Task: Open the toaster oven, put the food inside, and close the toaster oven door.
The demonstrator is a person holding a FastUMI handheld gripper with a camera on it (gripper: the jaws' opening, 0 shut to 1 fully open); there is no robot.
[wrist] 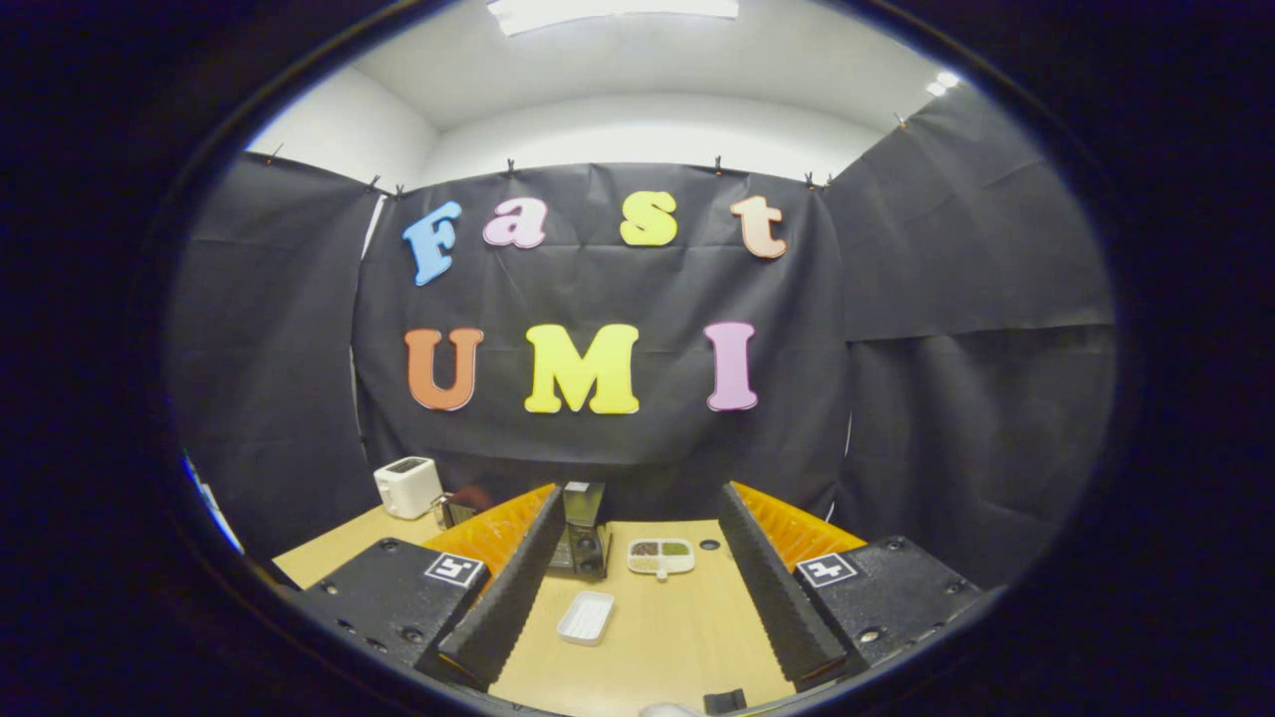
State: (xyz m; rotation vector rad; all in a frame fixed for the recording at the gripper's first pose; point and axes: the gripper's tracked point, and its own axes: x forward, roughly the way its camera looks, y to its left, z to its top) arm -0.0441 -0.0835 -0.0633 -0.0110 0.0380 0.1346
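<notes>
My gripper [637, 508] stands open above the wooden table [677, 627], its two black, orange-backed fingers [518, 578] spread wide with nothing between them. Beyond the left finger stands the dark toaster oven [583, 538], partly hidden by that finger, its knobs facing me; whether the door is open I cannot tell. A small divided tray of food [660, 557] lies on the table to the right of the oven, between the fingers and well ahead of them. A white empty tray [586, 616] lies closer, near the left finger.
A white pop-up toaster [407, 486] stands at the table's back left corner. A small dark round spot [709, 545] sits right of the food tray. A small black object [725, 701] lies at the table's near edge. Black cloth walls close the booth.
</notes>
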